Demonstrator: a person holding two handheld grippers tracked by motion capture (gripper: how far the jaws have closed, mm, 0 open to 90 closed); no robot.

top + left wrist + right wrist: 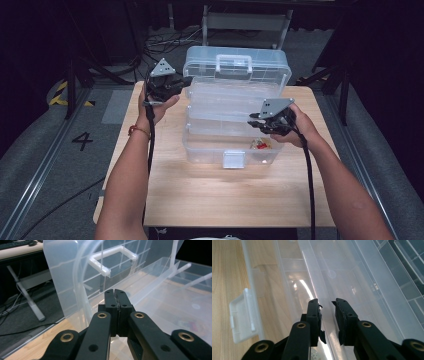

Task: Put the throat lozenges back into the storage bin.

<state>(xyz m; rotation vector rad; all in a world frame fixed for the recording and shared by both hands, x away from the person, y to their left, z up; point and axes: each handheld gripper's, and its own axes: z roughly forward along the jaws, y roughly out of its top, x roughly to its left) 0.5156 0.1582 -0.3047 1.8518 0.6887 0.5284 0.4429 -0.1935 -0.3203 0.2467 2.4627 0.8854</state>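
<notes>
A clear plastic toolbox stands open on the wooden table, its lid tipped back and its trays stepped out. My left gripper is shut with nothing in it, close to the lid's left end; in the left gripper view its jaws meet in front of the lid and its white handle. My right gripper hovers over the right side of the box. Its jaws stand a little apart above a clear tray wall, with no pad pressing on it.
Small red pieces lie in the bottom bin's right corner. A white latch hangs at the box's front, also seen as the white latch beside bare wood. Dark floor, cables and a metal frame surround the table.
</notes>
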